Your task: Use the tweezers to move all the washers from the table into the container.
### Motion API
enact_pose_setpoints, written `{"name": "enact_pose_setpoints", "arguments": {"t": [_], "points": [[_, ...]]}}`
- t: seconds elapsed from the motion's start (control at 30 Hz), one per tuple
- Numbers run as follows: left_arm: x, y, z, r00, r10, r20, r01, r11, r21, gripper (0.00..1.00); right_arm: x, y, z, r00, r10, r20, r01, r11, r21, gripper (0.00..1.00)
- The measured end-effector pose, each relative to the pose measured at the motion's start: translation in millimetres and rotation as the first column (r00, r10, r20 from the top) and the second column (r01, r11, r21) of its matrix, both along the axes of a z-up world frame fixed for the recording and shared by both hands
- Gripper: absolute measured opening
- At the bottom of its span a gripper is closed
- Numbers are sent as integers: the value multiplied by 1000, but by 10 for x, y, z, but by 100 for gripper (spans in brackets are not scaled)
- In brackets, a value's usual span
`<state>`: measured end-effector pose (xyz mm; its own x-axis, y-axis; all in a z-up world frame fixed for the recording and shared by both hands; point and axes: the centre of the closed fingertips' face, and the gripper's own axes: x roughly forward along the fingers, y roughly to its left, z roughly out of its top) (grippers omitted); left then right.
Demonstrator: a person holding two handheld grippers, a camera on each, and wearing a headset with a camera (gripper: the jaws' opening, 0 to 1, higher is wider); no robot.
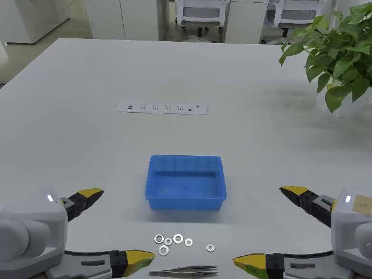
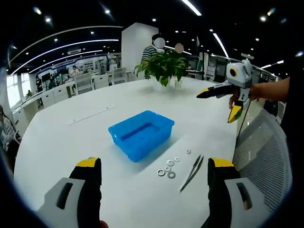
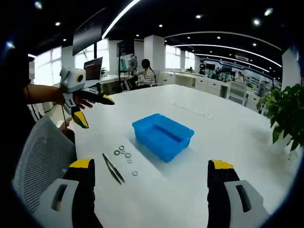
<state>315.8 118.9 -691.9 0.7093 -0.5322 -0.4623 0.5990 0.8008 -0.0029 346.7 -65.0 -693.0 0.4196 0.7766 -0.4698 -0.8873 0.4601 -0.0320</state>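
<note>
A blue plastic container (image 1: 185, 203) stands empty on the white table. Just in front of it lie several metal washers (image 1: 173, 239), one a little apart to the right (image 1: 210, 247). Slim metal tweezers (image 1: 183, 271) lie at the near edge, closed and untouched. My left gripper (image 1: 119, 225) is open at the near left, my right gripper (image 1: 264, 225) open at the near right, both empty and apart from everything. In the left gripper view the open jaws frame the washers (image 2: 169, 167), tweezers (image 2: 192, 173) and container (image 2: 147, 147). The right gripper view shows the washers (image 3: 124, 154), tweezers (image 3: 113, 168) and container (image 3: 156, 142).
A white power strip (image 1: 162, 108) lies beyond the container. A potted plant (image 1: 340, 55) stands at the far right of the table. Office chairs (image 1: 200, 11) line the far side. A mesh chair back (image 2: 266, 156) sits at the near edge.
</note>
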Motion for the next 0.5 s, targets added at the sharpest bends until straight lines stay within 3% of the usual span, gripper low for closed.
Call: {"name": "enact_pose_setpoints", "arguments": {"t": [0.5], "points": [[-3,-7,19,1000,-6,-1,6,1000,4,99,15,-23,24,1000,1,6,-1,1000,-1,100]]}}
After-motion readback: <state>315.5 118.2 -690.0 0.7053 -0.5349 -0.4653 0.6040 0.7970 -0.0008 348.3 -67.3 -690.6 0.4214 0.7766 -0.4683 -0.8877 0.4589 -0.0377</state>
